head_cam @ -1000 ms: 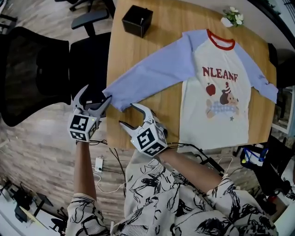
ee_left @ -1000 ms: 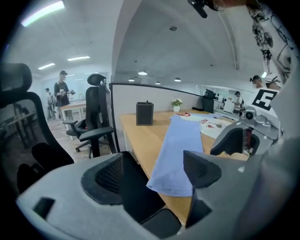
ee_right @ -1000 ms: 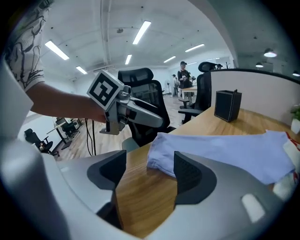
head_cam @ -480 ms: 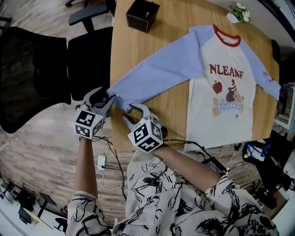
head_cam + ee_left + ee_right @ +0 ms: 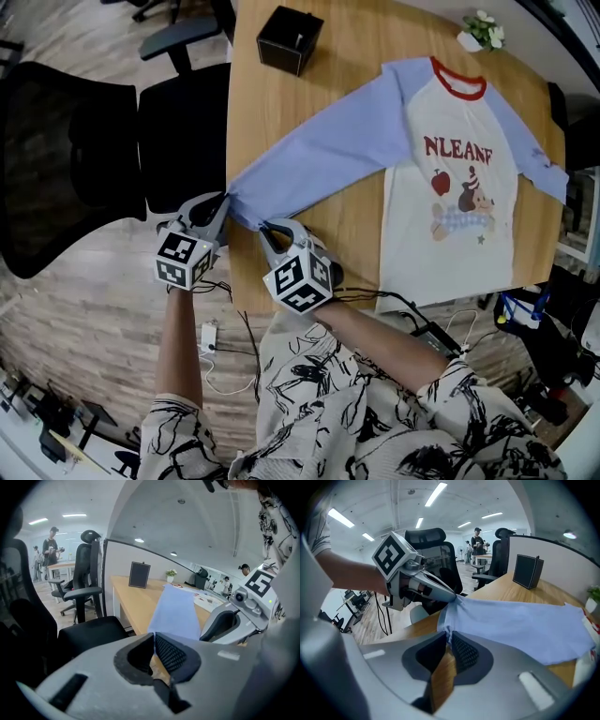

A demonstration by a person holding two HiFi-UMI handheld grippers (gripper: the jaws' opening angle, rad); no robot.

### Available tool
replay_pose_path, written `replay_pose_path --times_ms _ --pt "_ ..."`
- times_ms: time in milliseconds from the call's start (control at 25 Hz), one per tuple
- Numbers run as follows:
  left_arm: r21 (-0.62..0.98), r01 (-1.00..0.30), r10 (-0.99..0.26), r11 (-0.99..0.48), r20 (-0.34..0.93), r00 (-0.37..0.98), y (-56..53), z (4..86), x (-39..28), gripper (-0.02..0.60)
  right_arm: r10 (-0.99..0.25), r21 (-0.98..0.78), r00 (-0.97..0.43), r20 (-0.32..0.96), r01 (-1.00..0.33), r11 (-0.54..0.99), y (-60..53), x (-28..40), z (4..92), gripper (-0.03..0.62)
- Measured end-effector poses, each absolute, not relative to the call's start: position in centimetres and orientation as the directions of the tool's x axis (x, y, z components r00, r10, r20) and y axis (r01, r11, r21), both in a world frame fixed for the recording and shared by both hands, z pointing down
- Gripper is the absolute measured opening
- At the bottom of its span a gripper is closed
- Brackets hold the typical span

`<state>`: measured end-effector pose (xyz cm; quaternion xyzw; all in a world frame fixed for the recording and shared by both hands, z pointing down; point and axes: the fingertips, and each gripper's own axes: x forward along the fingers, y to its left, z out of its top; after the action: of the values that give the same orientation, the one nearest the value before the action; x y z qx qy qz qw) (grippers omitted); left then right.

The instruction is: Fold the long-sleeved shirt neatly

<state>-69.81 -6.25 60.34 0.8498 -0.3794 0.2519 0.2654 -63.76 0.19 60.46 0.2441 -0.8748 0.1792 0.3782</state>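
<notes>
Two grips at once: the jaws of my left gripper (image 5: 221, 200) and right gripper (image 5: 269, 229) have just been closing and now pinch the cuff (image 5: 242, 204) of the shirt (image 5: 450, 187), which is spread face up on the worktop (image 5: 309, 103). Both bites look shallow. I judge that a quick lift could slip the thin cloth free or drag the body askew.

Left gripper (image 5: 222, 200), right gripper (image 5: 268, 229) side by side, angled down — jaws just closed on sleeve cuff (image 5: 246, 195)
</notes>
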Motion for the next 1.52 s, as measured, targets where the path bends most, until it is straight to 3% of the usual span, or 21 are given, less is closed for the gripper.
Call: replay_pose_path --times_ms 200,480,760,1160,1520 --pt "0.350 -0.751 -0.549 -0.560 0.523 0.652 -8.9 54.0 -68.9 0.017 -0.303 -0.201 -0.666 0.681 -0.569 0.798 -1.0 -63.7 55.7 0.049" --pt "0.267 -0.706 -0.585 -0.656 0.411 0.699 -14.6 39.2 -66.0 0.017 -0.433 -0.285 -0.769 0.471 -0.597 0.750 -5.6 -63.0 41.9 0.049" --pt "0.193 -0.636 -0.565 -0.747 0.320 0.761 -18.6 29.2 -59.4 0.017 -0.550 -0.324 -0.770 0.322 -0.636 0.701 -9.2 -58.5 32.7 0.048" --pt "0.128 -0.539 -0.473 -0.833 0.342 0.812 -21.3 22.1 -44.1 0.017 -0.630 -0.510 -0.770 0.099 -0.583 0.633 -11.5 -45.7 24.8 0.048" --pt "0.021 -0.507 -0.451 -0.862 0.426 0.785 -23.1 21.2 -28.3 0.017 -0.695 -0.530 -0.713 0.092 -0.626 0.572 -13.1 -27.2 23.8 0.048"
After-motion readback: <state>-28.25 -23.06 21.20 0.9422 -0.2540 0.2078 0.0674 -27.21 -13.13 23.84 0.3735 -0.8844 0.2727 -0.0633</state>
